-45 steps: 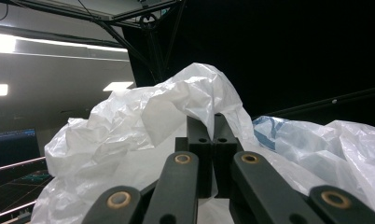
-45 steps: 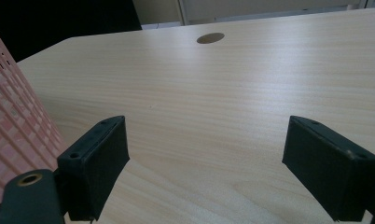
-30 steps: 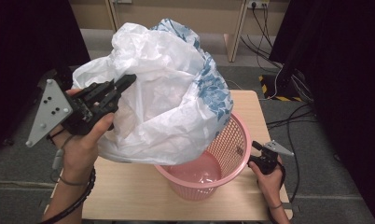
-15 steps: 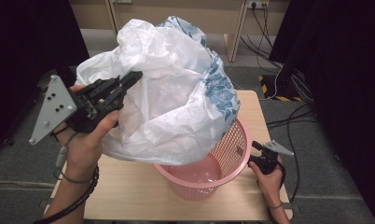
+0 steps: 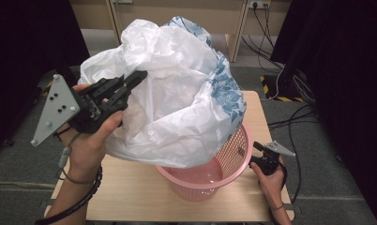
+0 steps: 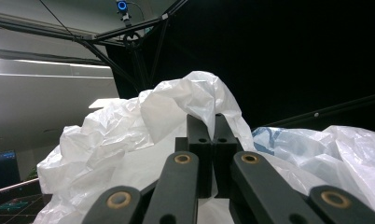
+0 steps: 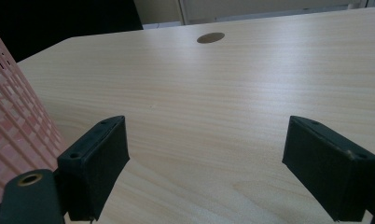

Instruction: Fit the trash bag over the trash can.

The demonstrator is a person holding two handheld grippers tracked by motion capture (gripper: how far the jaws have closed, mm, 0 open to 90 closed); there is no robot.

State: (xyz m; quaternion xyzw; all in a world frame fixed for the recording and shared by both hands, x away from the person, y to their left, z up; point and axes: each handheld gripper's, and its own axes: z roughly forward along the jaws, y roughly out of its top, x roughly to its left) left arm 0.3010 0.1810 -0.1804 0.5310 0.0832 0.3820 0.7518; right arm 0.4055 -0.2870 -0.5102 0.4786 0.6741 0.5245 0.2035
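High view: left gripper [image 5: 135, 80], jaws clamped on white plastic bag [image 5: 177, 108], bag raised above pink basket [image 5: 224, 176] on table [image 5: 130, 197]. Right gripper [image 5: 258, 151] beside basket, jaws wide, empty. Advice: steady basket rim, lower bag mouth centred, spread edges outward.

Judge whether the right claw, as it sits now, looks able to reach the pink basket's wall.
Probably yes. The right claw rests open on the table right beside the pink basket, with bare wood between them.
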